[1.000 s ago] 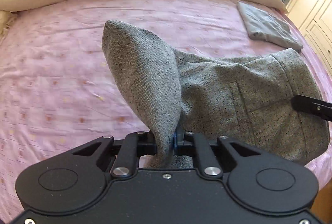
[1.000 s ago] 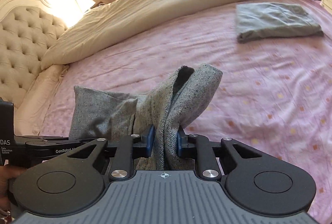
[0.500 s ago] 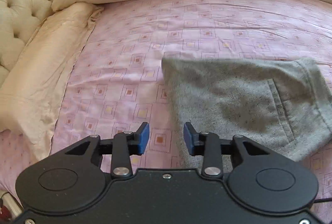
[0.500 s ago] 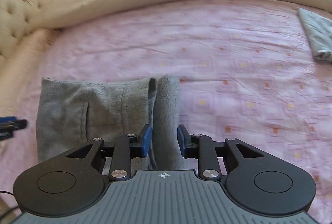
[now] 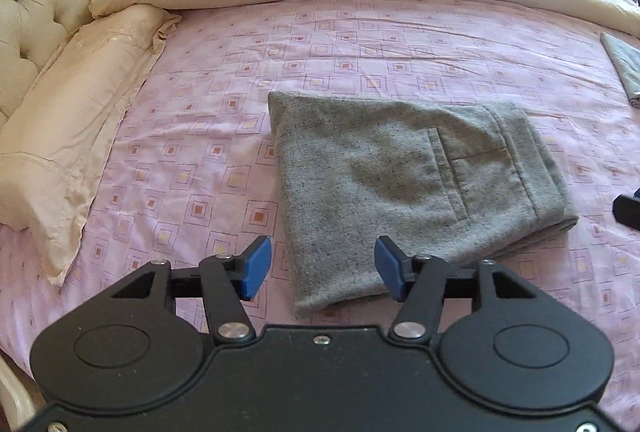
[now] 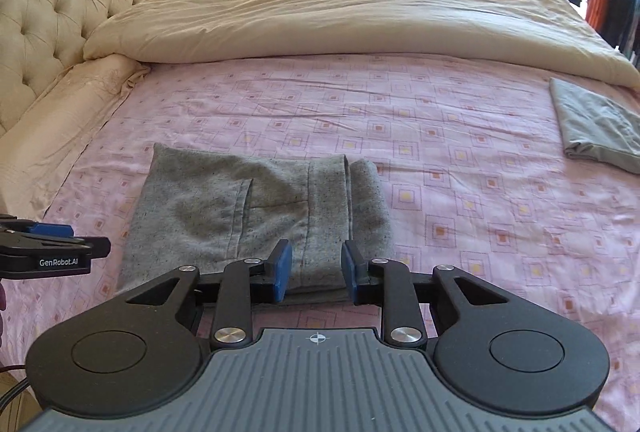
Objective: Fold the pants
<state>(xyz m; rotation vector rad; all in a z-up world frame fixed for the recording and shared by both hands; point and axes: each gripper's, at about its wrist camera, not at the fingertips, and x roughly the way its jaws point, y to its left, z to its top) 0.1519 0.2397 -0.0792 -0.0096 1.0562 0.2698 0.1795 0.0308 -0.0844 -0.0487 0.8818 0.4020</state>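
Pink patterned sheet on bed [image 6: 440,120] | cream duvet [image 6: 340,8] behind | grey pants [image 5: 400,184] folded flat mid-bed | second folded grey garment [image 6: 596,128], perhaps trousers, at right | left claw [image 5: 322,268] apart, empty | right claw [image 6: 314,270] apart, empty, at pants' near edge

Pants [image 5: 400,188]: grey, flecked with dark specks. Sheet [image 6: 460,136]: pink, printed with nested squares having orange centres. Duvet [image 6: 340,12], pillow [image 5: 68,120] and tufted headboard [image 6: 56,8]: cream. Second folded cloth [image 6: 596,124]: plain grey. Gripper pads [image 5: 256,268]: blue.
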